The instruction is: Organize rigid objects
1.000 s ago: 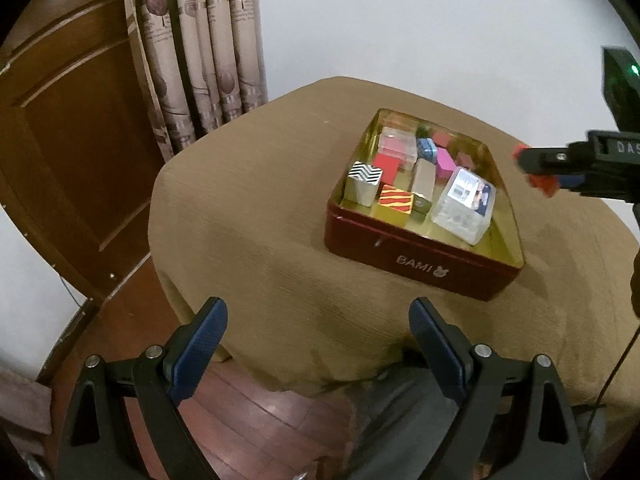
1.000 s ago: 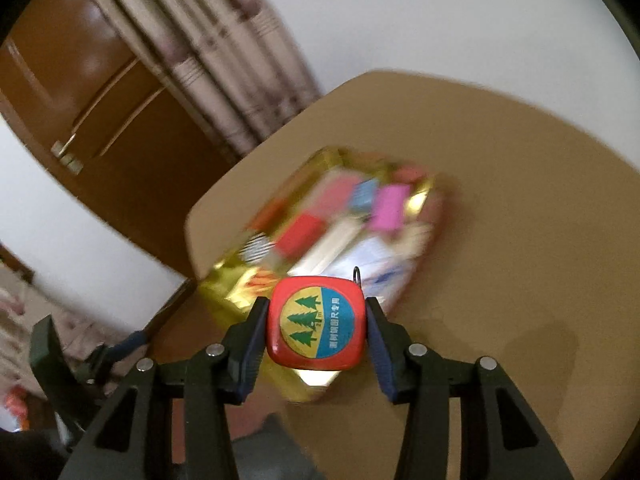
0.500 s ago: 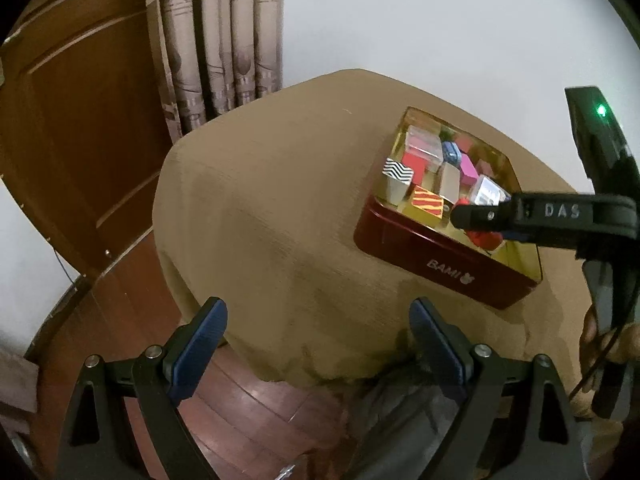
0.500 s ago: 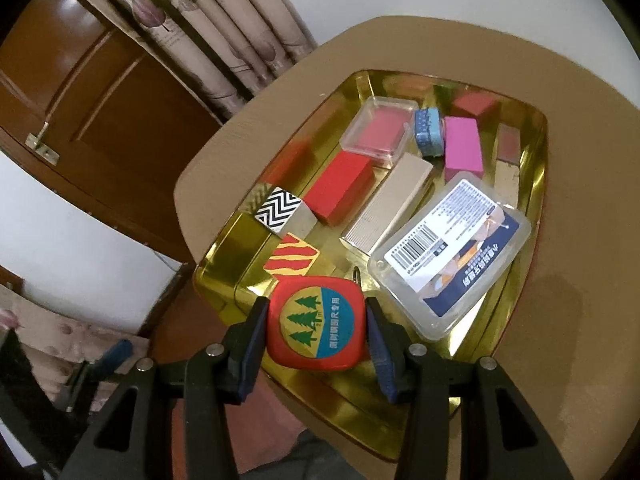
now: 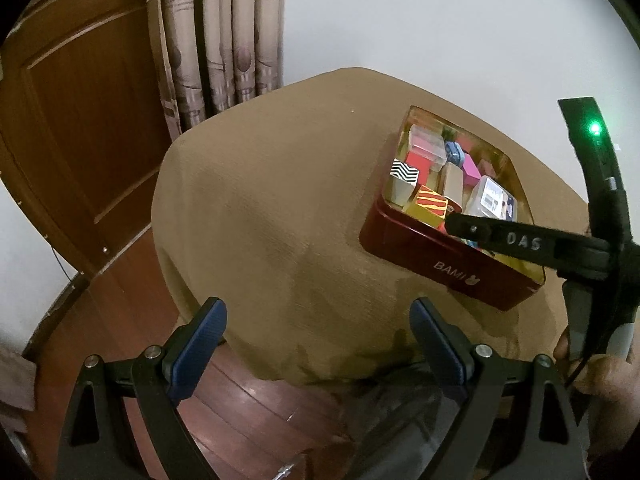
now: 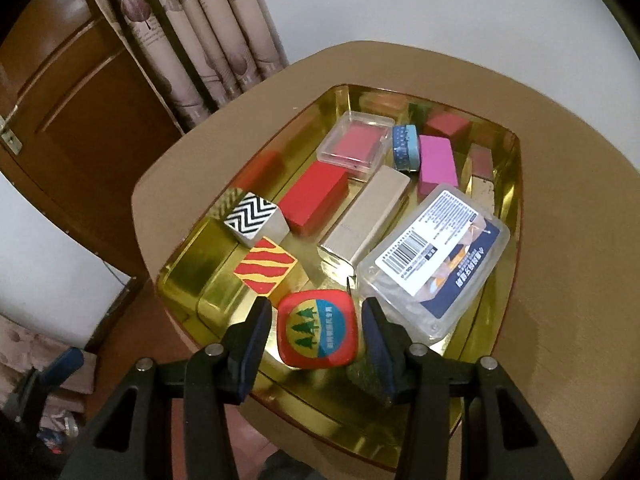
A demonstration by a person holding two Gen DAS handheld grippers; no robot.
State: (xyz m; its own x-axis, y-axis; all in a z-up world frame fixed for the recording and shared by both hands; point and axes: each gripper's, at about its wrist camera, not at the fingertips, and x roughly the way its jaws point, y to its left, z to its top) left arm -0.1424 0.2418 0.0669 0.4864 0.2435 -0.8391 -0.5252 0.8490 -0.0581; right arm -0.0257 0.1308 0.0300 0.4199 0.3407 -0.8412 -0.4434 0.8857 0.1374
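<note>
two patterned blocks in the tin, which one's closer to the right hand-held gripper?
The red-and-yellow striped block, just ahead of the right hand-held gripper. The black-and-white zigzag block lies beyond it, farther into the tin.

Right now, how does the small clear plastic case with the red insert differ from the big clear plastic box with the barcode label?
The small clear case is squarish and unlabelled, showing red inside; the big clear box is long and carries a white and blue barcode label. The case lies toward the gold tin's far end, the box nearer the camera. Both are transparent, lidded and lie flat.
</note>
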